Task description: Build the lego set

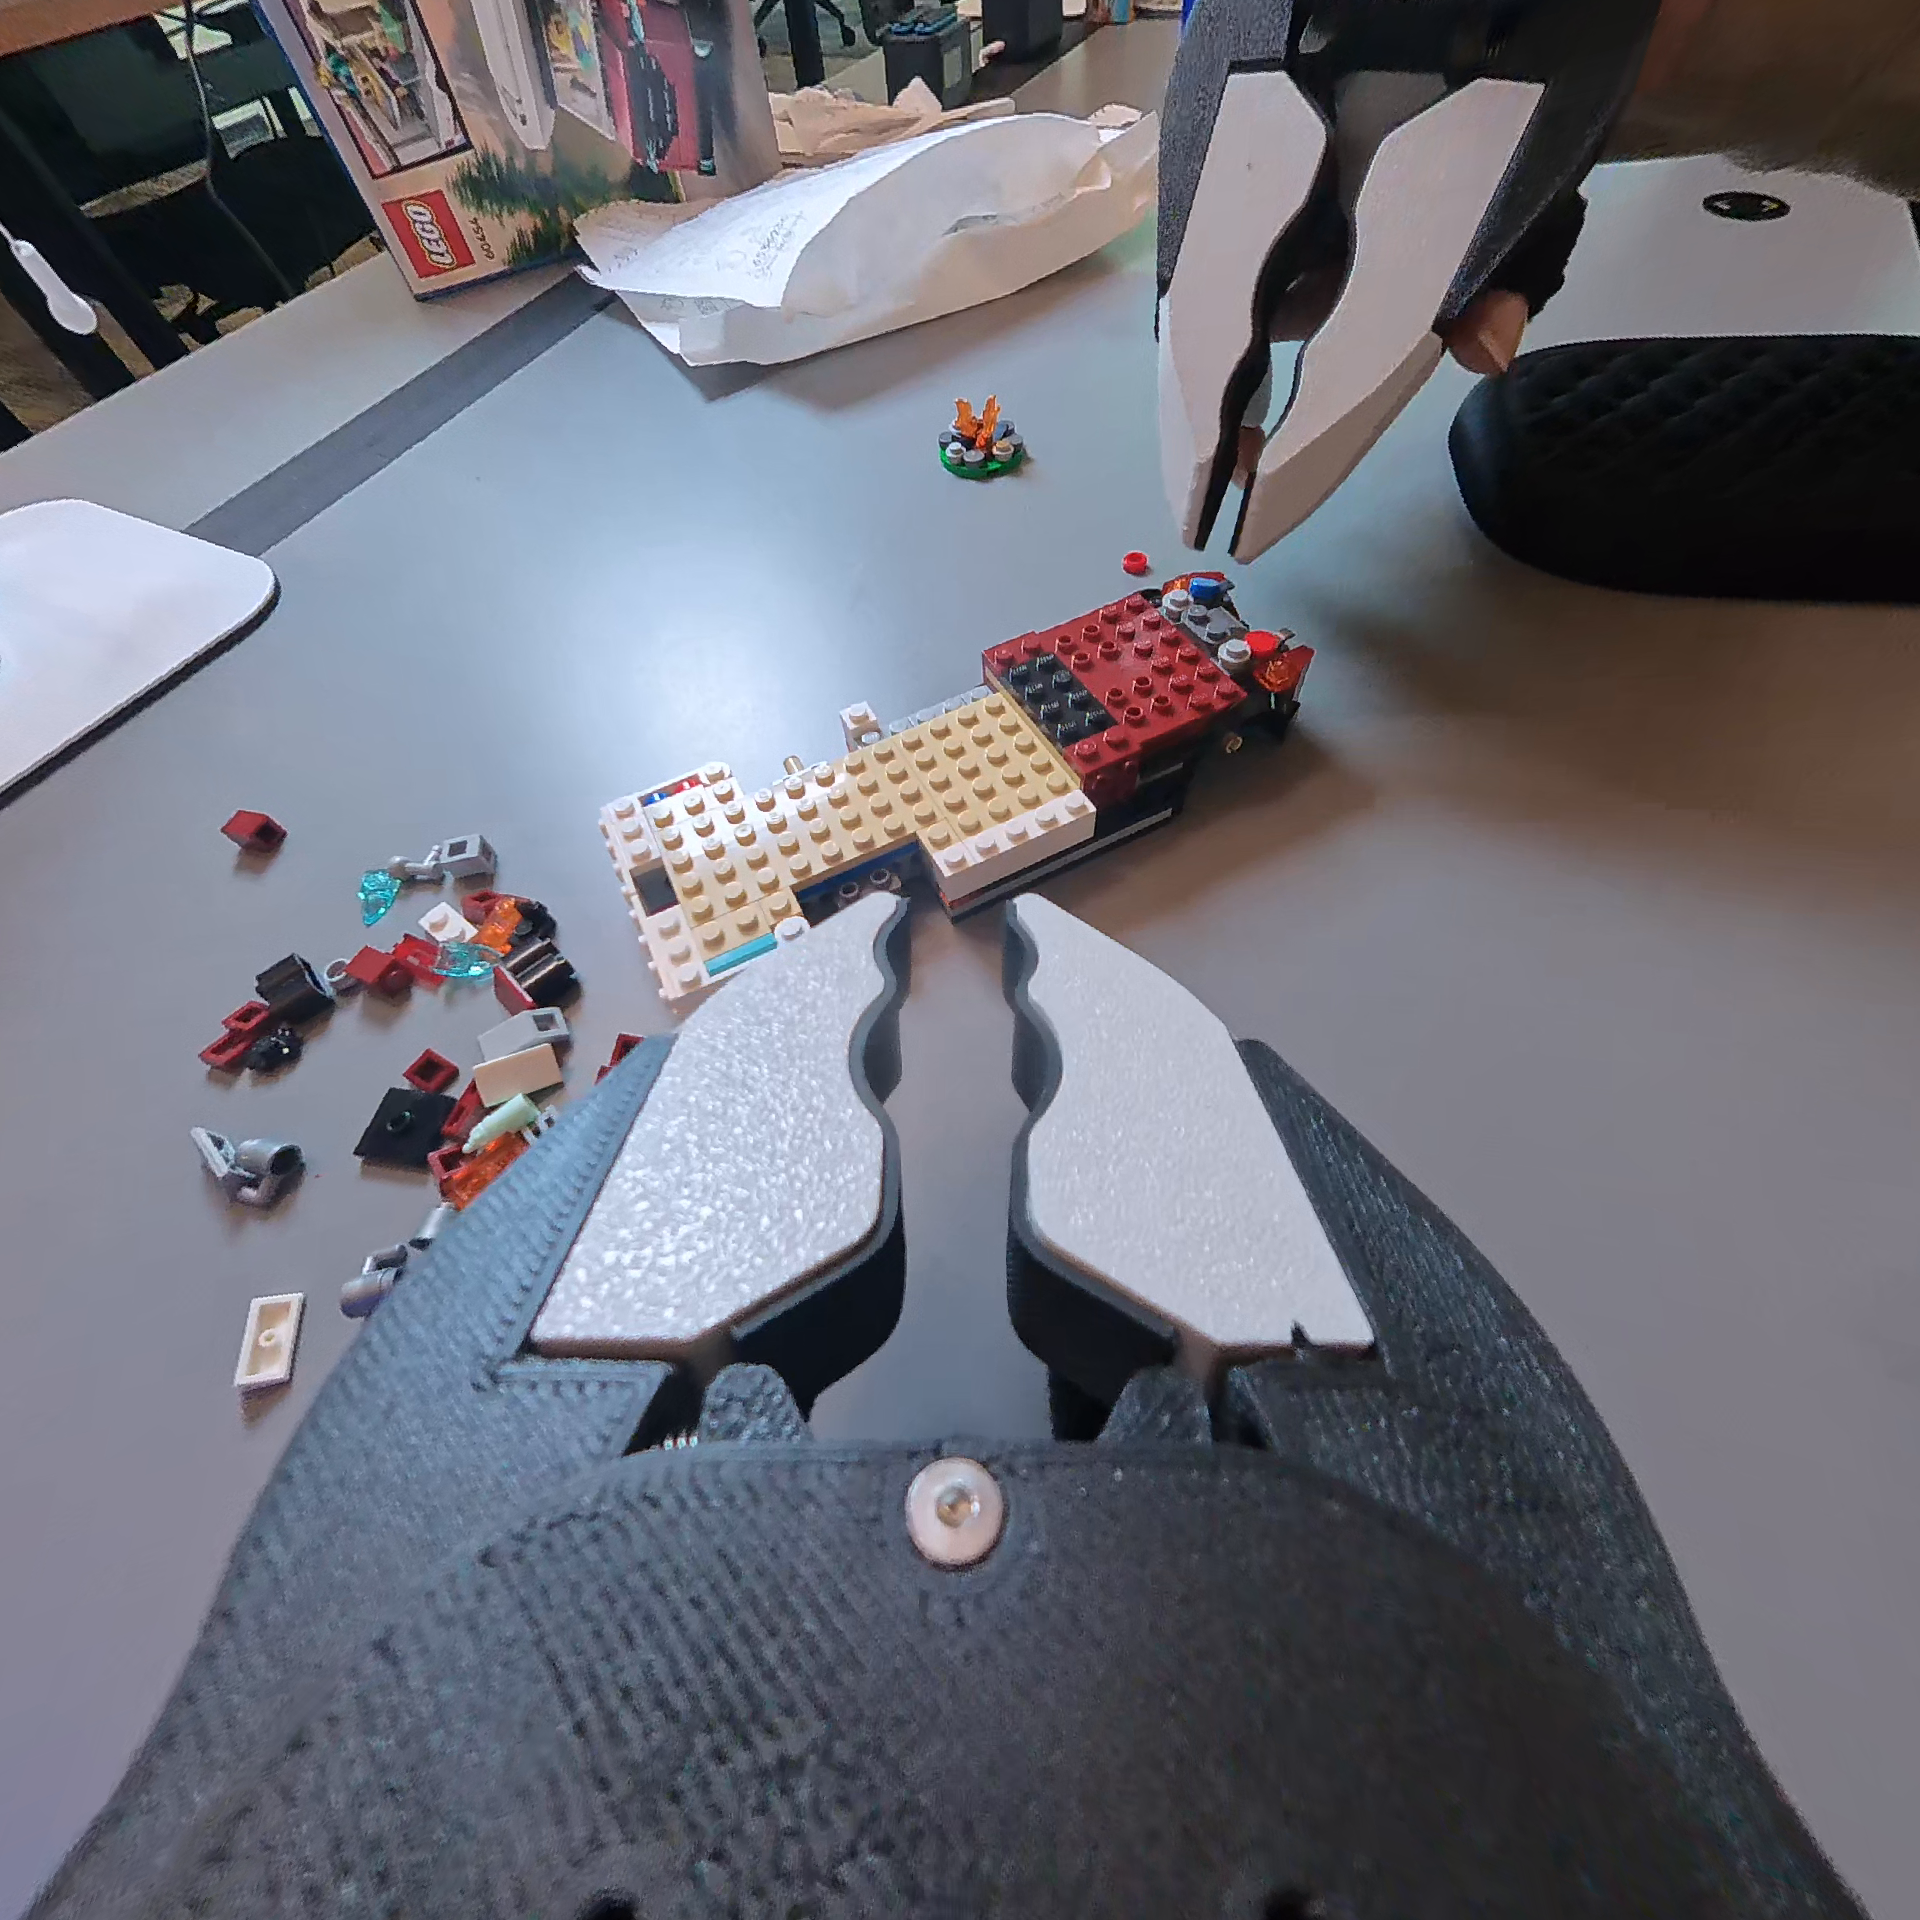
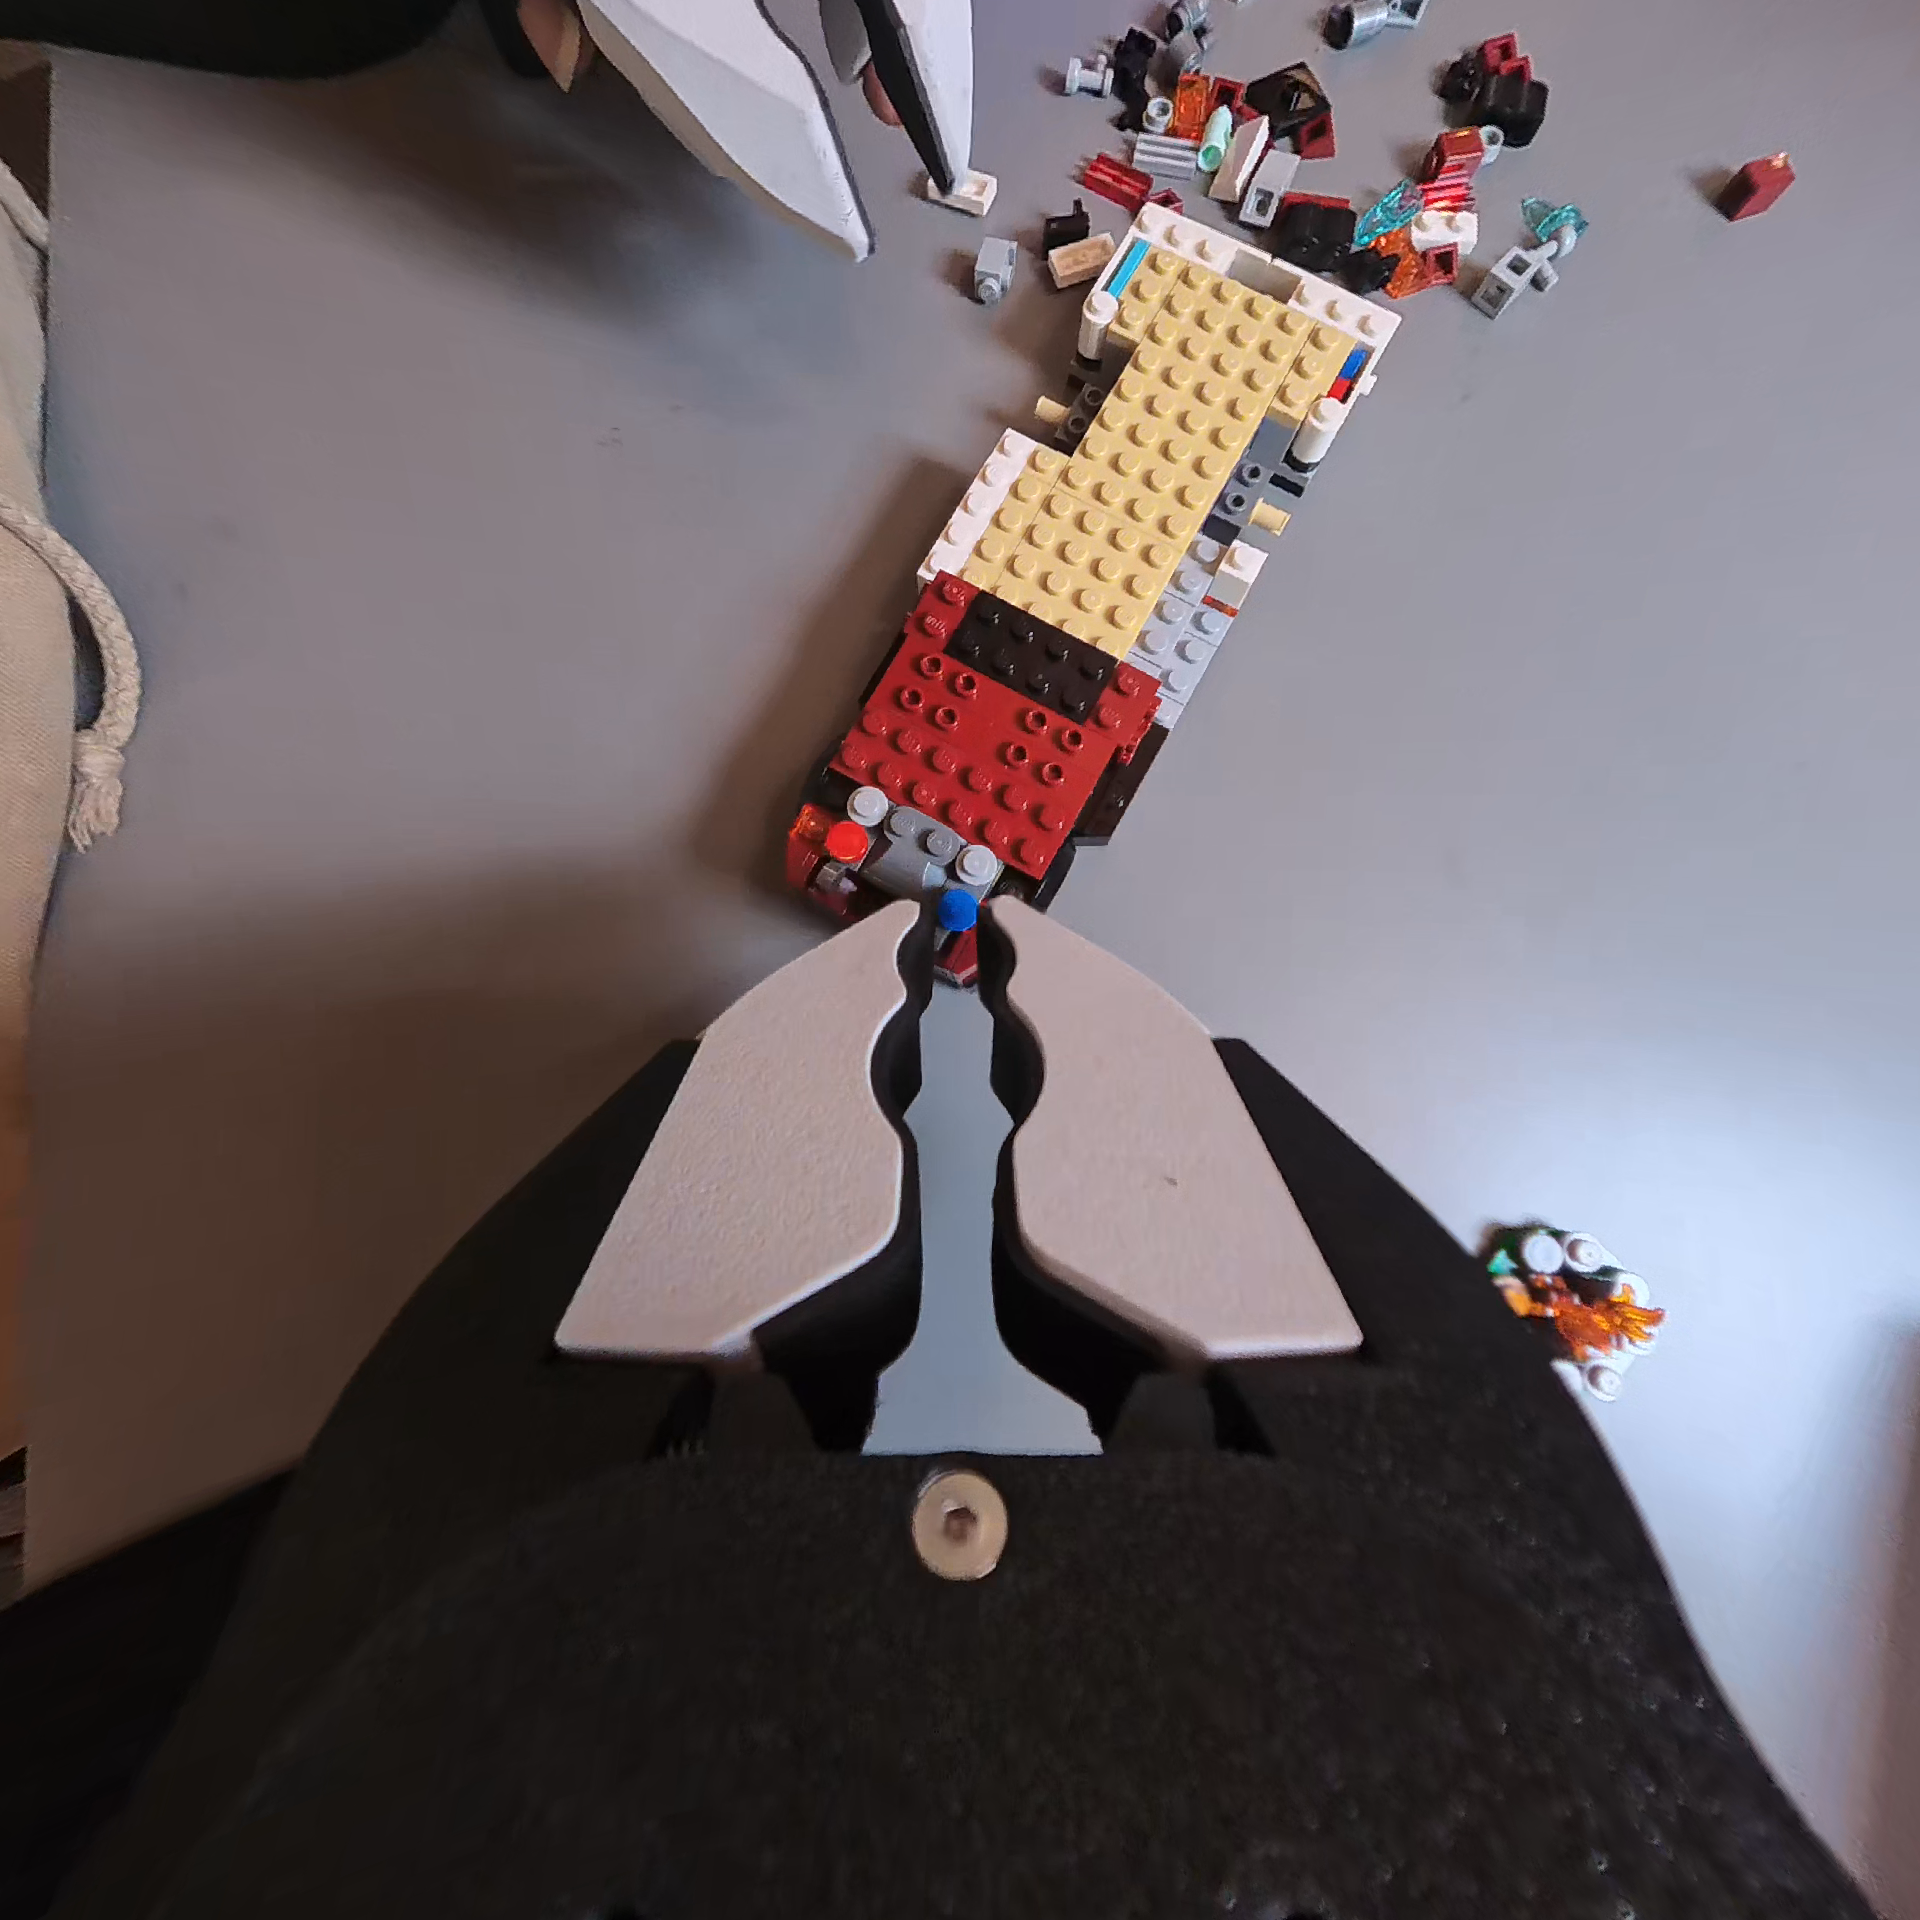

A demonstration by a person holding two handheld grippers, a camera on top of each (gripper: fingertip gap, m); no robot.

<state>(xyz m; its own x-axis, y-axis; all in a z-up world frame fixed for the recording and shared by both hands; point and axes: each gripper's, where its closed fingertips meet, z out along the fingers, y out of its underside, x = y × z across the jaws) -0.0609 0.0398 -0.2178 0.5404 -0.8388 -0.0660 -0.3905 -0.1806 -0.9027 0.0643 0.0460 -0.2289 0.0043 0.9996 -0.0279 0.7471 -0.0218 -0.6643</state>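
A long brick model (image 1: 935,800) is lying mid-table (image 1: 1558,1039), loose pieces (image 1: 416,987) scattering at one end, a box (image 1: 499,135) standing toward the far edge.

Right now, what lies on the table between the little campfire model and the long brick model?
Mostly bare grey table. One loose red stud lies there, nearer the brick model than the campfire. The left wrist view shows it.

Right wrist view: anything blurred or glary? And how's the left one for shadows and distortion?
Right wrist view: the brick model is sharp; the small campfire build near the right edge is smeared, and the table brightens to a bluish glare there. Left wrist view: wide-angle bending toward the edges; the right gripper casts a soft shadow beside the model's dark red end.
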